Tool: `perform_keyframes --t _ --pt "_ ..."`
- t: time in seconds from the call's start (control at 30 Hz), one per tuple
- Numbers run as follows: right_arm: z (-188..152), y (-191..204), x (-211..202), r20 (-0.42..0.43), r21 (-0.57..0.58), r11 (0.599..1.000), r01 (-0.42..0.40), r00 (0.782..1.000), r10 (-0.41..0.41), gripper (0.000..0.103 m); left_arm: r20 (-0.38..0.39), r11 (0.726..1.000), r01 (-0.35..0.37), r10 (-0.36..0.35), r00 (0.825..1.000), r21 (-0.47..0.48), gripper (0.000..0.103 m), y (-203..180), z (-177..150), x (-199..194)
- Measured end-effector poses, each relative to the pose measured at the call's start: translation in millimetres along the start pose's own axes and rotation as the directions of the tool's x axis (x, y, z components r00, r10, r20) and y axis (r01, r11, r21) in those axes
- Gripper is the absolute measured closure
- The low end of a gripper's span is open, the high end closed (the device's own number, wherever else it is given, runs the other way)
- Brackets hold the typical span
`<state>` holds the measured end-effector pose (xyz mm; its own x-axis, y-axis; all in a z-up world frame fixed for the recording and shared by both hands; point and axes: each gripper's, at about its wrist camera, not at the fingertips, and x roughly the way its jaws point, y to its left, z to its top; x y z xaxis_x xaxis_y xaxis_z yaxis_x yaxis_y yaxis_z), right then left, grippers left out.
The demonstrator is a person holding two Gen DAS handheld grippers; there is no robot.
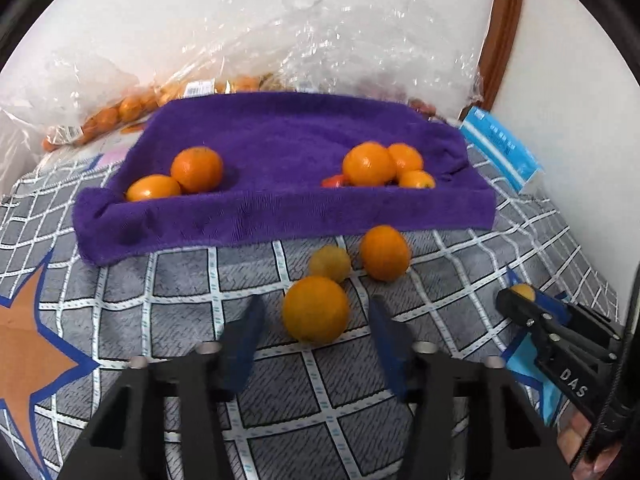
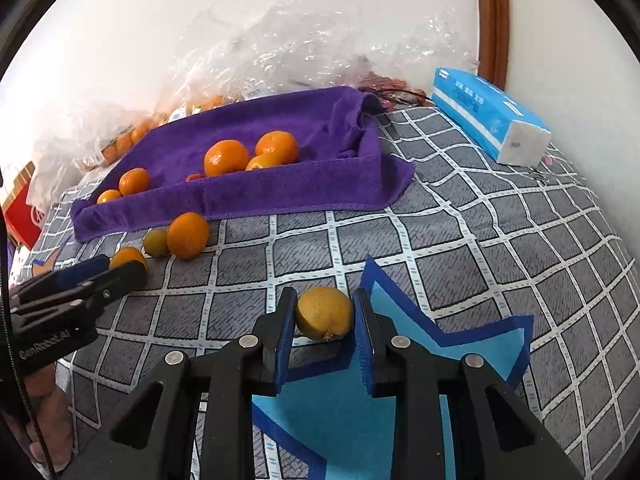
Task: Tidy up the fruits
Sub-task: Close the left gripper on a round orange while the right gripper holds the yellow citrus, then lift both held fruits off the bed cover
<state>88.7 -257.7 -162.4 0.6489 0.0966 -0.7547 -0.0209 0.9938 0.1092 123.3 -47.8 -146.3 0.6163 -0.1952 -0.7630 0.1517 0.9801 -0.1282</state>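
Note:
A purple towel-lined tray [image 1: 280, 208] [image 2: 280, 192] holds two oranges [image 1: 196, 168] on its left side. On its right side lie several oranges [image 1: 368, 162] with a small red fruit [image 1: 334, 181]. In front of it, on the checked cover, lie an orange [image 1: 384, 252] and a small yellow-green fruit [image 1: 330, 262]. My left gripper [image 1: 316, 304] [image 2: 108, 270] is open around a third orange [image 1: 316, 308]; its pads stand clear of the fruit on both sides. My right gripper [image 2: 324, 300] [image 1: 520, 300] is shut on a yellow lemon [image 2: 324, 312], which sits low over the cover.
Clear plastic bags [image 1: 280, 40] of small oranges [image 1: 120, 112] lean on the wall behind the tray. A blue tissue pack [image 2: 488, 120] lies at the back right beside a wooden frame [image 2: 494, 20]. A red box [image 2: 24, 216] stands at the left edge.

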Motion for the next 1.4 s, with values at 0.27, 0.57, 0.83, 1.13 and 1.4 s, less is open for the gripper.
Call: perform_keyframes --t 0.27,0.57,0.83,1.13,1.4 --pt "1.6 6.9 2.8 -0.012 -0.025 1.0 0.006 1.0 -0.006 0.075 0.022 0.996 -0.079 0.079 0.997 -0.029 0.071 25.3 -3.5 -20.9" --pt "12.4 39.8 15.6 -0.043 -0.043 0.999 -0.03 0.999 0.028 0.075 0.008 0.984 -0.118 0.12 0.993 -0.134 0.071 78.6 -7.2 -22.2" --pt "14.0 62.4 24.4 -0.03 -0.122 0.992 0.03 0.999 -0.034 0.075 0.018 0.985 -0.111 0.114 0.993 -0.13 0.071 78.5 -9.6 -19.2" --pt "13.2 59.6 24.0 -0.03 -0.104 0.994 0.016 0.999 -0.019 0.075 0.022 0.985 -0.097 0.101 0.995 -0.146 0.071 81.0 -9.1 -18.6" --pt "12.9 65.3 26.1 -0.034 -0.14 0.989 0.05 0.998 -0.055 0.075 0.03 0.984 -0.077 0.083 0.996 -0.162 0.071 84.3 -10.3 -20.5"
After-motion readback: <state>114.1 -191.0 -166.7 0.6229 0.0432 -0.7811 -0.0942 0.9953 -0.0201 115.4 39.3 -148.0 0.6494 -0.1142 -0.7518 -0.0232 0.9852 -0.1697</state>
